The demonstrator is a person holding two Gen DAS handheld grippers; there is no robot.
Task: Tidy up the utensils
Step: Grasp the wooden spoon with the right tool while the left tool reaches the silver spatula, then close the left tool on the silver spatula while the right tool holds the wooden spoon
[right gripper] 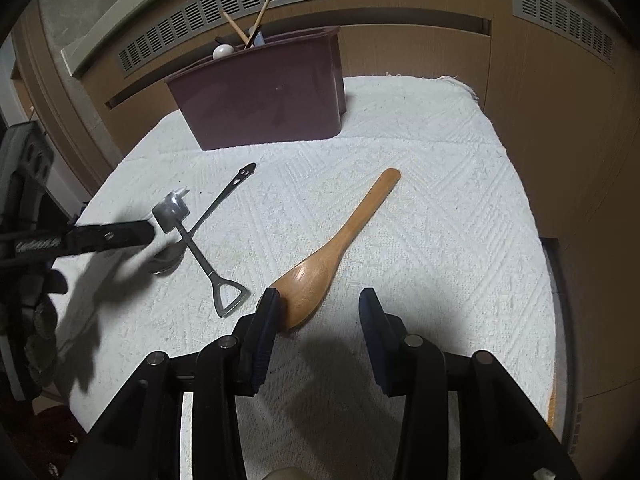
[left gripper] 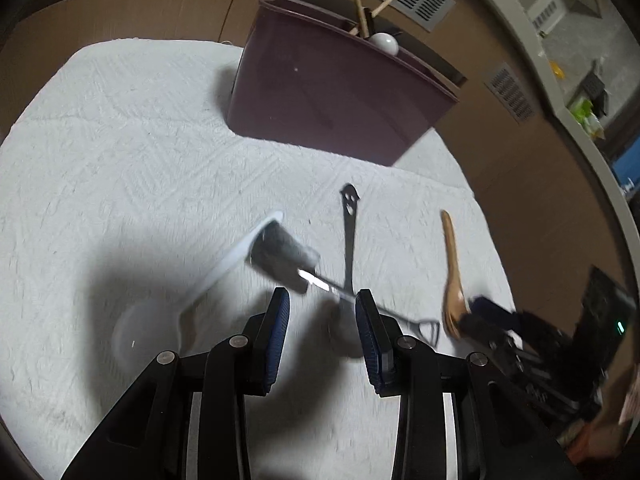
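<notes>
My left gripper (left gripper: 322,300) hangs with its jaws apart and nothing between them, over the white textured cloth (left gripper: 120,140). My right gripper (right gripper: 316,308) is spread wide too, its left finger (right gripper: 266,320) touching the bowl of the wooden spoon (right gripper: 332,248), whose handle runs toward one o'clock.

At ten o'clock from the wooden spoon lie two metal utensils, crossed: a shovel-shaped spoon (right gripper: 208,268) and a dark spoon with a cut-out face on its handle (left gripper: 350,232). A white plastic spoon (left gripper: 224,268) lies just left of my left gripper, blurred.

At twelve o'clock stands the maroon bin (right gripper: 264,100), with chopsticks (right gripper: 248,24) sticking out of it. I can read no writing or brand on anything.
</notes>
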